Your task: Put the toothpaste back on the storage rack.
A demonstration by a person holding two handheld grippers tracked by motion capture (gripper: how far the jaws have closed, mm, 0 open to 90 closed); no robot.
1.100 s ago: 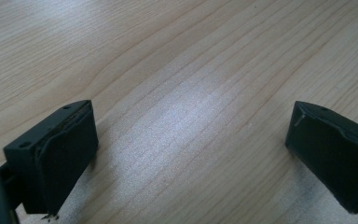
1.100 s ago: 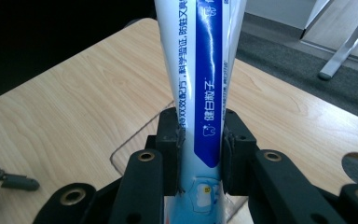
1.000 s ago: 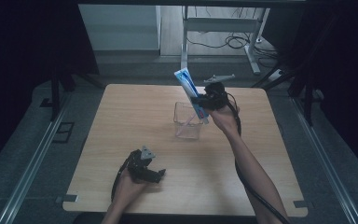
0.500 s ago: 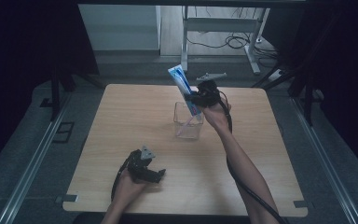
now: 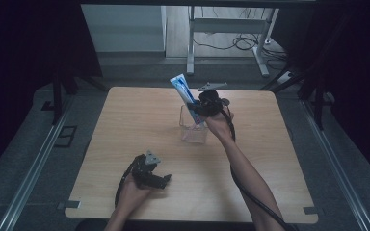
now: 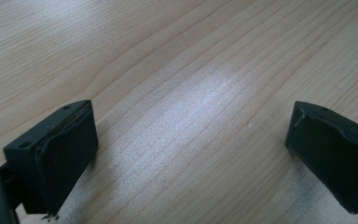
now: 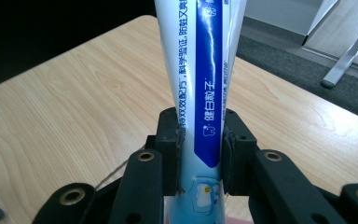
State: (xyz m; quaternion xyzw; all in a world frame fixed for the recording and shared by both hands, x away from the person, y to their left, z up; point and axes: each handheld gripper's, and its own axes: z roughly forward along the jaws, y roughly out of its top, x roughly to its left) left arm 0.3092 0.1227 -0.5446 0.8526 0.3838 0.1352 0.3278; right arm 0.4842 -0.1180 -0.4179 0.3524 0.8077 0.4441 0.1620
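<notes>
Toothpaste tube held over clear cup.
High view: right gripper [image 5: 198, 107] at centre clamps toothpaste tube [image 5: 181, 88], long axis tilted upper left, lower end over clear cup [image 5: 193, 128].
Left gripper view: left gripper [image 6: 191, 154] wide apart, empty, on table [image 6: 177, 70].
Right gripper view: pads [image 7: 173, 149] pinch the tube.

Left gripper [image 5: 160, 179] rests low at the near side, forearm in from the bottom edge, jaws spread wide with nothing between. Right arm stretched forward, right gripper [image 5: 198, 107] raised, its pads [image 7: 172, 144] clamped tight.
</notes>
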